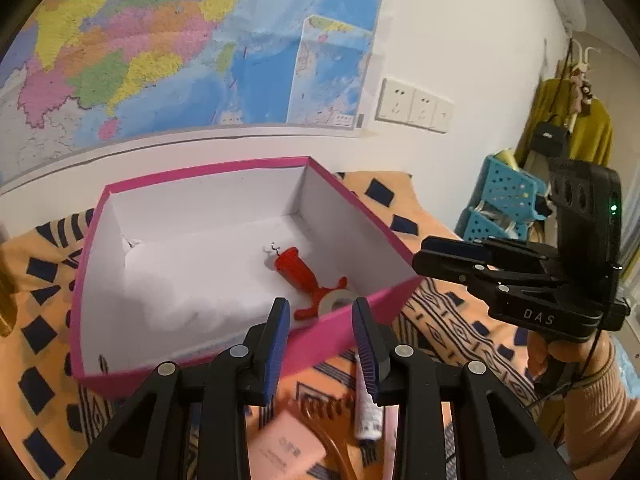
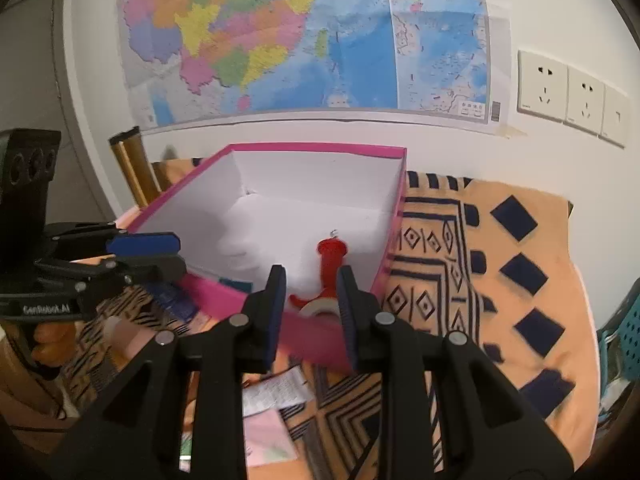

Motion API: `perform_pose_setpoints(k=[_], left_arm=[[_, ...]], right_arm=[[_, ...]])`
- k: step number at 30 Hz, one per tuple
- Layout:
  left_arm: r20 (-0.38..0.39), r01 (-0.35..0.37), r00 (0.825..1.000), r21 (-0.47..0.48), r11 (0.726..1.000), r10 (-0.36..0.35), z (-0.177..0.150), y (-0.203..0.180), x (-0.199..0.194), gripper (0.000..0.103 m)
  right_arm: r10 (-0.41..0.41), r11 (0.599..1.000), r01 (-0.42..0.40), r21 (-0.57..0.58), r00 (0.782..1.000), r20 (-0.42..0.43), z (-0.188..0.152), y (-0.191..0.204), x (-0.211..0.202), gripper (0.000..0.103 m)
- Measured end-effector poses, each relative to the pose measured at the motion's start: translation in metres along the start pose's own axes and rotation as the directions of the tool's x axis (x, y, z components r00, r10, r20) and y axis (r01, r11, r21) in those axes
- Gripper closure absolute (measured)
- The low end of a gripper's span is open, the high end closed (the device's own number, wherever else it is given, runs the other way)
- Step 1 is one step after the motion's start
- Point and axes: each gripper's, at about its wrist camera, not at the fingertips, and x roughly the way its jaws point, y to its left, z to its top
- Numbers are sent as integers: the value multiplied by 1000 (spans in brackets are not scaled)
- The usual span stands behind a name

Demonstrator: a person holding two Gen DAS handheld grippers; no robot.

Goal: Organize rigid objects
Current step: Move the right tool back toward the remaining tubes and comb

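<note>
Already the red-handled roller lies in the pink box, handle pointing toward the far wall. Both the left gripper and the right gripper hover just short of its near wall, slightly parted and empty, the right nearer.

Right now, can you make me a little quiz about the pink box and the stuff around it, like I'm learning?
1. True or false: the pink box has a lid on it.
2. What is lying inside the box? A) a red tape holder B) a brown comb C) a white tube
3. Fill in the word: the left gripper and the right gripper both hold ____ between their fingers.

Key
1. False. The box is open on top, and its white inside shows.
2. A. The red tape holder lies near the front wall; the comb and tube lie outside on the patterned cloth.
3. Nothing. Both pairs of fingers stand apart with a bare gap.
</note>
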Motion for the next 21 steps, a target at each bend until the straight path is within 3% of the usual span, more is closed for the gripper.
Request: perform_pose_setpoints(k=[4,8,14,21], left_arm=[[-13,16,1000,17,1000,-16,-17,-4,-6,70],[-57,13,998,38,999,-11,-39,-11,-3,70],[-172,31,985,39,999,-23,-78,-13,9,70],[-241,52,969,14,999,-47,-105,-12,14,70]], right_arm=[[64,998,-64,5,998,-13,-16,8,-9,75],[115,993,-115,6,990,-77,-39,20,-2,74],[184,982,-187,4,960,-211,-75,40,25,74],[190,976,-213,-48,938,-290,-94,63,45,74]])
